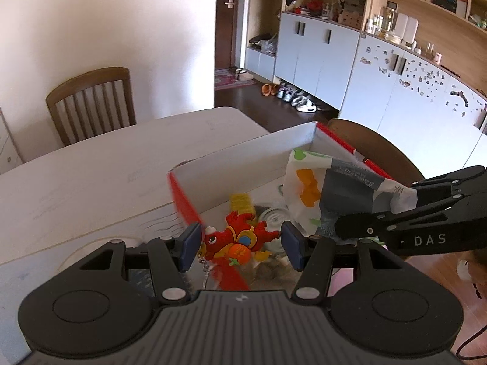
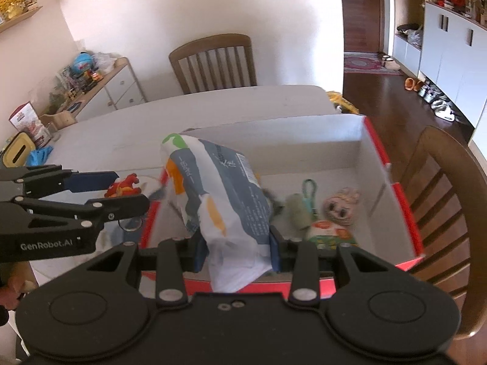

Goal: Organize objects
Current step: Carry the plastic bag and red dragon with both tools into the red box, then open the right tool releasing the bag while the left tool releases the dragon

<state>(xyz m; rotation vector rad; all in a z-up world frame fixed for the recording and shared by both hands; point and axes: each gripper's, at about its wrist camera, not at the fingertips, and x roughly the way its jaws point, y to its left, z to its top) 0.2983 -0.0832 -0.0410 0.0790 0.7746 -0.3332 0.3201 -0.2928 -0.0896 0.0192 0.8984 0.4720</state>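
White tabletop [image 2: 213, 106] w/ red-rimmed box [image 2: 377, 149] at its right edge: my right tongs [image 2: 236, 251] grip tissue pack [image 2: 219, 200] lengthwise over box, left tongs [image 1: 240, 245] clamp dragon toy [image 1: 237, 238] beside it.

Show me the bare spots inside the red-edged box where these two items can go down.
Freest: the floor along the far white wall of the box, behind the doll-faced toy. Crowded: the near right, where that toy, a green fuzzy toy and an orange-and-green packet huddle. The tissue pack hides the floor under it.
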